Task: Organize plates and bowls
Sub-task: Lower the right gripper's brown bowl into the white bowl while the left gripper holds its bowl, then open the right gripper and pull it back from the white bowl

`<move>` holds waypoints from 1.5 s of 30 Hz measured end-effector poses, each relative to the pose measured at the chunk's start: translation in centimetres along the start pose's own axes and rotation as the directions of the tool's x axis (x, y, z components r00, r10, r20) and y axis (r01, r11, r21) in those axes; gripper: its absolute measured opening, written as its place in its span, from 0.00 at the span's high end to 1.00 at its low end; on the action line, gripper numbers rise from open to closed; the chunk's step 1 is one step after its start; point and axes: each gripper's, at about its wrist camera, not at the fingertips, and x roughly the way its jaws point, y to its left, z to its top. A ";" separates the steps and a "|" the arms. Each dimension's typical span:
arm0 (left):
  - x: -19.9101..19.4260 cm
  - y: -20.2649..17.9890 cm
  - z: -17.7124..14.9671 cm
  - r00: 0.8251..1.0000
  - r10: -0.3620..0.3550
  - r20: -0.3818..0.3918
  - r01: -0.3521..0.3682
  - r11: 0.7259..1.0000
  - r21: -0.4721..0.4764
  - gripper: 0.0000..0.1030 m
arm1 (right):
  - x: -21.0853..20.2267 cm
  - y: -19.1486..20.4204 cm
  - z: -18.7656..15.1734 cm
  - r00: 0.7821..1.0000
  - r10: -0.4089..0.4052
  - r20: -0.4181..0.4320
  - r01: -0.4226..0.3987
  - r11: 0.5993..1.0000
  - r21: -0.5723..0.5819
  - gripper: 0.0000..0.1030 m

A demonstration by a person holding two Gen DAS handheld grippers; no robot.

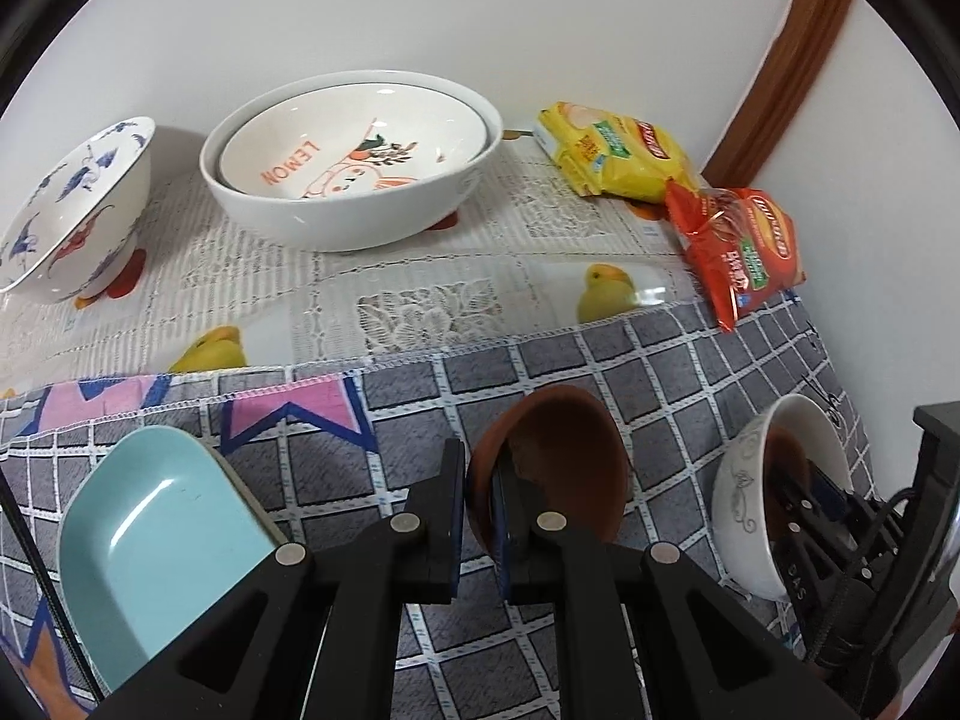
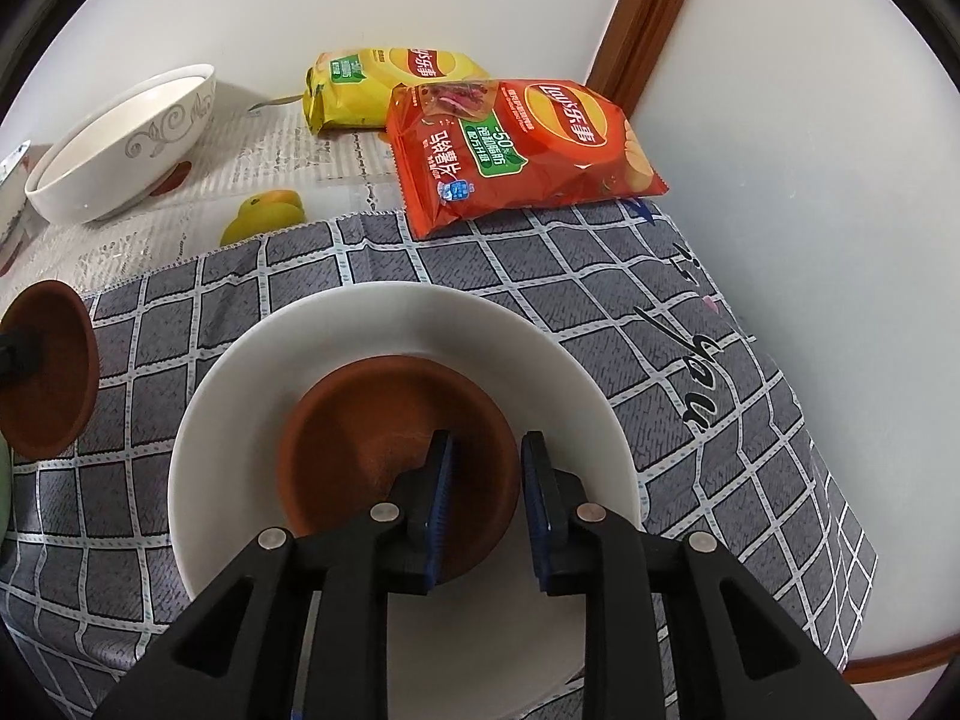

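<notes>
Left wrist view: the left gripper (image 1: 478, 516) pinches the rim of a brown bowl (image 1: 558, 468), tilted above the checked cloth (image 1: 600, 360). At 11 o'clock a "LEMON" plate (image 1: 354, 141) is already nested in a big white bowl (image 1: 360, 204); the blue-patterned bowl (image 1: 72, 210) and turquoise dish (image 1: 156, 540) remain loose.

Right wrist view: the right gripper (image 2: 486, 504), jaws apart, straddles the rim of a second brown bowl (image 2: 372, 438) resting inside a white bowl (image 2: 240, 396). Its hold I cannot tell. At 12 o'clock a red chip bag (image 2: 516, 150) reads "-50%".

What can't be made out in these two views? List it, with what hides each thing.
- Light blue dish: lower part hidden by the left gripper body, left wrist view.
- Second brown saucer: cut by the left edge of the right wrist view.
- Blue-patterned bowl: cut by the left edge of the left wrist view.
- Brown saucer in the white bowl: near rim hidden behind the right gripper; contact unclear.
</notes>
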 end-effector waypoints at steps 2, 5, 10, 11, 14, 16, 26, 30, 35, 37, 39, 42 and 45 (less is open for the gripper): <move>0.0 0.0 0.0 1.000 -0.005 -0.005 0.005 1.000 0.000 0.92 | -0.1 0.0 0.0 1.000 0.002 -0.002 -0.002 1.000 0.000 0.78; -0.1 -0.4 -0.1 1.000 -0.011 -0.010 0.011 1.000 0.009 0.92 | -0.3 0.0 -0.1 1.000 0.000 0.000 0.000 1.000 -0.001 0.78; -0.1 -1.4 -0.4 1.000 -0.022 -0.012 0.022 0.999 0.029 0.92 | -1.0 -0.2 -0.4 1.000 0.020 0.014 -0.020 1.000 0.007 0.76; -0.1 -1.5 -0.5 1.000 -0.024 -0.013 0.025 0.999 0.031 0.92 | -1.0 -0.3 -0.4 1.000 0.024 0.017 -0.025 1.000 0.008 0.75; -0.3 -2.1 -0.6 1.000 -0.028 -0.009 0.028 0.999 0.045 0.92 | -1.5 -0.6 -0.7 0.999 0.039 0.022 -0.039 0.999 0.015 0.72; -0.5 -2.3 -0.7 1.000 -0.030 -0.006 0.030 0.998 0.050 0.92 | -1.7 -0.7 -0.7 0.999 0.043 0.024 -0.043 0.999 0.017 0.71; -1.6 -3.5 -1.3 0.999 -0.044 0.014 0.043 0.996 0.075 0.92 | -3.2 -1.3 -1.4 0.997 0.067 0.030 -0.068 0.997 0.025 0.71; -2.8 -3.7 -1.3 0.998 -0.058 0.031 0.056 0.995 0.079 0.92 | -4.7 -2.6 -1.7 0.993 0.110 0.043 -0.113 0.992 0.051 0.71; -5.0 -3.8 -1.3 0.995 -0.070 0.071 0.064 0.994 0.083 0.92 | -7.6 -5.5 -2.6 0.987 0.135 0.091 -0.143 0.986 0.085 0.71; -5.8 -4.0 -1.5 0.994 -0.070 0.079 0.064 0.994 0.084 0.92 | -8.6 -6.9 -2.9 0.979 0.173 0.104 -0.184 0.976 0.113 0.71; -6.5 -4.2 -1.7 0.994 -0.074 0.077 0.067 0.995 0.080 0.92 | -9.6 -8.4 -3.4 0.972 0.201 0.122 -0.218 0.965 0.148 0.70; -7.4 -4.6 -1.8 0.994 -0.080 0.078 0.074 0.994 0.076 0.92 | -10.4 -9.8 -4.0 0.969 0.206 0.139 -0.229 0.957 0.178 0.70; -8.4 -5.5 -2.1 0.993 -0.086 0.083 0.078 0.993 0.089 0.92 | -10.9 -10.3 -4.8 0.962 0.233 0.140 -0.255 0.952 0.169 0.68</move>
